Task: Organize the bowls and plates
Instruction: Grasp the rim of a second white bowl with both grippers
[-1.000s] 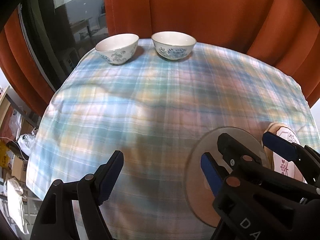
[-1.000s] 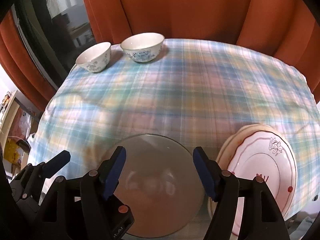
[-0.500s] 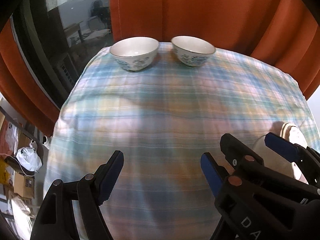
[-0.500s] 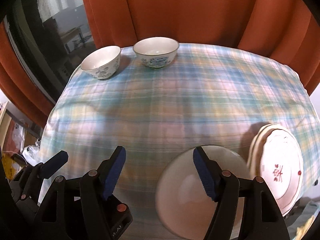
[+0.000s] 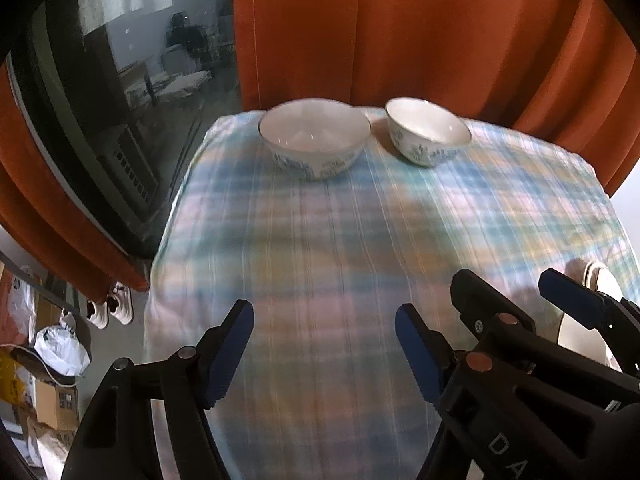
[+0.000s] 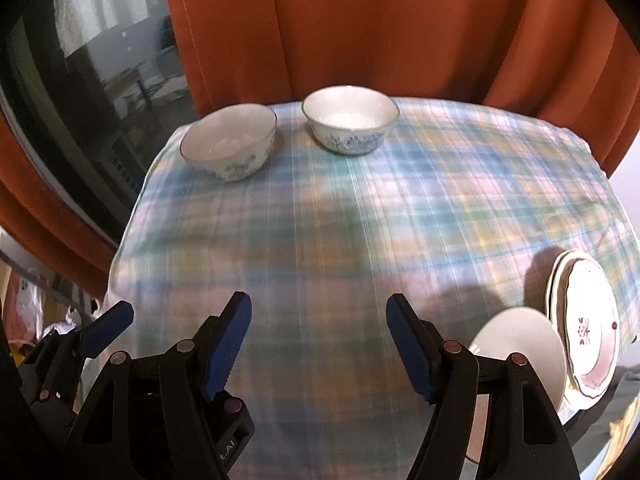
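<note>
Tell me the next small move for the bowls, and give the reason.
Probably carry the left tool forward to the near bowl and straddle its rim. Both tools are open and empty over the plaid cloth; the left one's jaws have just been closing slightly. The two bowls sit apart, unstacked, at the far edge, the other bowl beside it.

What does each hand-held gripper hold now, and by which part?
Nothing. The left hand-held gripper and the right hand-held gripper are both open over the checked tablecloth.
</note>
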`<state>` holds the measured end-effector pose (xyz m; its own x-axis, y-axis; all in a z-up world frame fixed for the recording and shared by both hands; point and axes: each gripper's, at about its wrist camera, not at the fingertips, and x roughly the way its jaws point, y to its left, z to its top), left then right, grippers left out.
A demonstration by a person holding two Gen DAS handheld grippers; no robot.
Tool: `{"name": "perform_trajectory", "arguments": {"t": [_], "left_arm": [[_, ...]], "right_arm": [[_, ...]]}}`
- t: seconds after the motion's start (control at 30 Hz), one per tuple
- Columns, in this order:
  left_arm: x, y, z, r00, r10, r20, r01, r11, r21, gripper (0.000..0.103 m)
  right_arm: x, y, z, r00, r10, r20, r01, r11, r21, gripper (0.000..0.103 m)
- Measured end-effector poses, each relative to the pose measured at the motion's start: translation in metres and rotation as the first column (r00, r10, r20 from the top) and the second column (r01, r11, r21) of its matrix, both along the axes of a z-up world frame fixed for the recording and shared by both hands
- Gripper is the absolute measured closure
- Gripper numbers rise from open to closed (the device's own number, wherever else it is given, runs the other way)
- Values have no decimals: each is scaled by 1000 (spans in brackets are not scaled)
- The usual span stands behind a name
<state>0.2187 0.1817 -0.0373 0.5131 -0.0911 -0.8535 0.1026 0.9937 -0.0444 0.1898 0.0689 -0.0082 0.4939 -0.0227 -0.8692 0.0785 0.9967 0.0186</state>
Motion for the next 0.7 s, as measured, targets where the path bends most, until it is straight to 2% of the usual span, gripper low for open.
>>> {"name": "perform_trajectory", "arguments": {"t": [0.3,0.7], "left_arm": [[45,6,13,999,22,49,-23,1000,17,29],[119,4,9,990,122,64,-128,987,93,29]], "right_arm": [[41,11,19,999,-4,36,6,999,-40,30],[126,11,11,997,51,53,-52,998,24,30]]}}
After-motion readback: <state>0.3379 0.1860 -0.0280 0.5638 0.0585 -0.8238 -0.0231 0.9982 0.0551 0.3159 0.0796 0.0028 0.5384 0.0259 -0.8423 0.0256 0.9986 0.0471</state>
